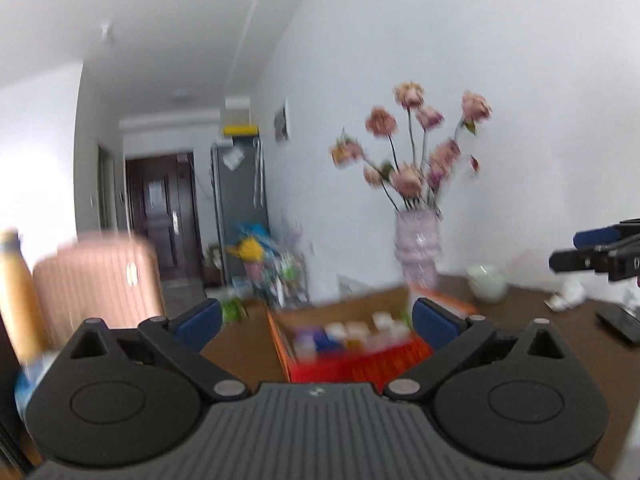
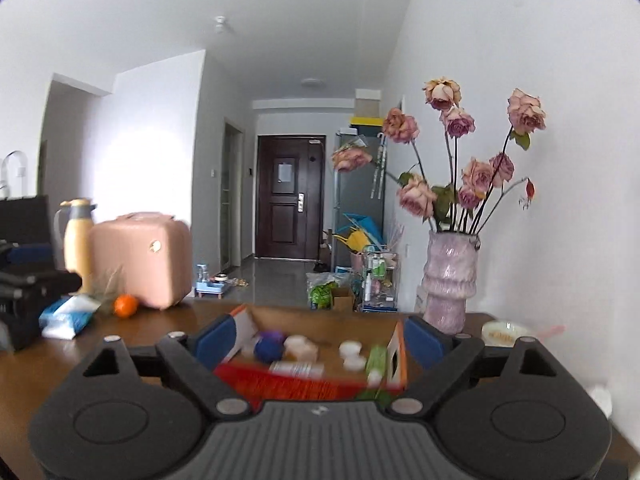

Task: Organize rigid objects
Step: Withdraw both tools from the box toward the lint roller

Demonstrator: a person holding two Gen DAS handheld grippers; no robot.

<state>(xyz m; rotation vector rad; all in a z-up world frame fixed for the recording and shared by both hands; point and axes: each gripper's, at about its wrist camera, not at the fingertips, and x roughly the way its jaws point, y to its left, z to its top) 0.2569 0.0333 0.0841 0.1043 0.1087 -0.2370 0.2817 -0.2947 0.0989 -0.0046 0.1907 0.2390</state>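
An open cardboard box with a red-orange front wall point(image 2: 304, 386) stands on the brown table and holds several small items, among them a blue ball point(image 2: 267, 349), white lids point(image 2: 350, 348) and a green packet point(image 2: 376, 358). The box also shows, blurred, in the left wrist view point(image 1: 360, 364). My right gripper point(image 2: 316, 338) is open and empty, just above the box's near edge. My left gripper point(image 1: 316, 320) is open and empty over the box. The right gripper's fingers point(image 1: 592, 246) show at the right edge of the left wrist view.
A pink vase of dried roses point(image 2: 450, 280) stands behind the box to the right, with a white bowl point(image 2: 504, 332) beside it. To the left are a pink case point(image 2: 140, 258), an orange point(image 2: 126, 305), a tissue pack point(image 2: 68, 316) and a yellow flask point(image 2: 78, 236).
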